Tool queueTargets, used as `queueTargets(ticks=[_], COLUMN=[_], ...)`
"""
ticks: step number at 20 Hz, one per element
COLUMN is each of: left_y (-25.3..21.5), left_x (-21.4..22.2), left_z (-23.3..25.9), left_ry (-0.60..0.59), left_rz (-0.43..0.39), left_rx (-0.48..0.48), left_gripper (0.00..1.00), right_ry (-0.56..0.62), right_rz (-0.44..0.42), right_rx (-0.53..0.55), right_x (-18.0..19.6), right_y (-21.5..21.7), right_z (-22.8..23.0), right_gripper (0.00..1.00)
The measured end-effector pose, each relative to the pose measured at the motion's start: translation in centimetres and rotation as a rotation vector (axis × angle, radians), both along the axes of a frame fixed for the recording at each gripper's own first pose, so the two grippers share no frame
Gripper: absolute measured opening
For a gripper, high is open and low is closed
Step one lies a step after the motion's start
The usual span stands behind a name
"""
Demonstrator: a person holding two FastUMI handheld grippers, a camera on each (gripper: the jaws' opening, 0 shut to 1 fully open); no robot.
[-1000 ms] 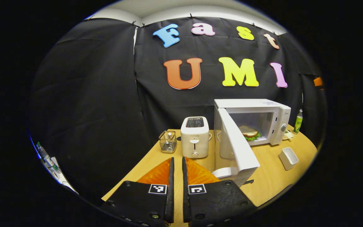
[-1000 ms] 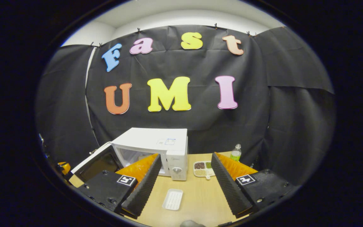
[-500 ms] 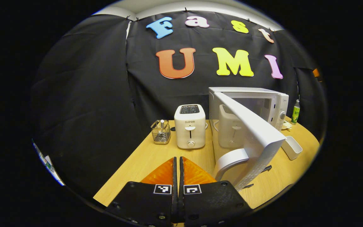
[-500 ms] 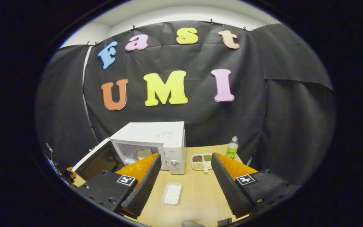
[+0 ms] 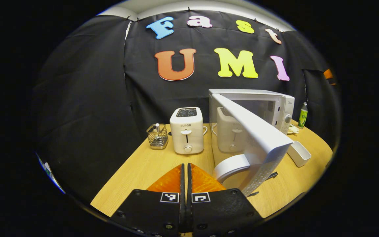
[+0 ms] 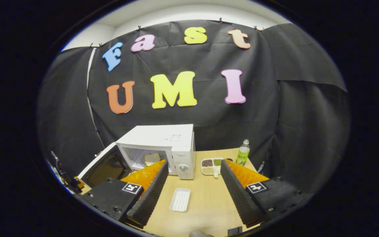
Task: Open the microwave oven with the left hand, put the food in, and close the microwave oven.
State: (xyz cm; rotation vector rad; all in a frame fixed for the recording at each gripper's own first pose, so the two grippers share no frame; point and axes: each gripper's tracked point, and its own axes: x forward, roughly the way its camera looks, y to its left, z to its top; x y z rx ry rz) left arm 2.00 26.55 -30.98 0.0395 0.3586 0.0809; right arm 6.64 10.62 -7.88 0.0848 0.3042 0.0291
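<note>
Microwave oven [image 5: 268, 105] stood at the back right of the bench [image 5: 150, 168] in the left gripper view, its door [image 5: 255, 131] swung partly out toward the camera, with the curved white handle [image 5: 230, 164] at the door's free edge just beside the left tongs [image 5: 185, 174]. Those tongs were pressed together with nothing between them, lying low over the bench and not gripping the handle. A white toaster [image 5: 187, 130] and a wire basket [image 5: 156, 135] stood to the left, a white tray [image 5: 298, 153] to the right of the door. The door looked rigid, light on its hinge, and smooth; I judged it would swing shut from a flat push on its outer face near the handle, where leverage is best, no grasp needed. In the right gripper view the oven [image 6: 163, 138] showed its cavity open, with the sandwich [image 6: 151, 158] resting inside, soft and best left untouched. The right tongs [image 6: 192, 184] were spread wide and empty above the bench, a white tray [image 6: 180, 199] lying between their fingers' line of sight, a green bottle [image 6: 242, 153] and a sectioned dish [image 6: 212, 166] beyond.
</note>
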Motion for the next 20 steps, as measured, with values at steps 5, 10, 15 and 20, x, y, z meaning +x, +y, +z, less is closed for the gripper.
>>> queueTargets(ticks=[5, 10, 15, 20], left_y=[-4.4, -9.3, -13.8, -18.0], left_x=[-0.1, 0.7, 1.2, 2.5], left_z=[0.4, 0.9, 1.7, 1.8], left_ry=[-0.008, -0.013, -0.026, -0.019], left_rz=[-0.087, -0.183, -0.271, -0.362], left_rx=[-0.007, -0.025, -0.019, -0.008], left_gripper=[0.00, 0.00, 0.00, 0.00], right_ry=[0.008, 0.030, 0.045, 0.040], right_rz=[0.016, 0.022, 0.020, 0.009], right_rx=[0.010, 0.012, 0.021, 0.019], right_x=[0.1, -0.1, -0.5, -0.6], right_y=[0.8, 1.4, 1.0, 0.4], right_z=[-0.2, -1.1, -1.7, -1.8], right_gripper=[0.92, 0.92, 1.00, 1.00])
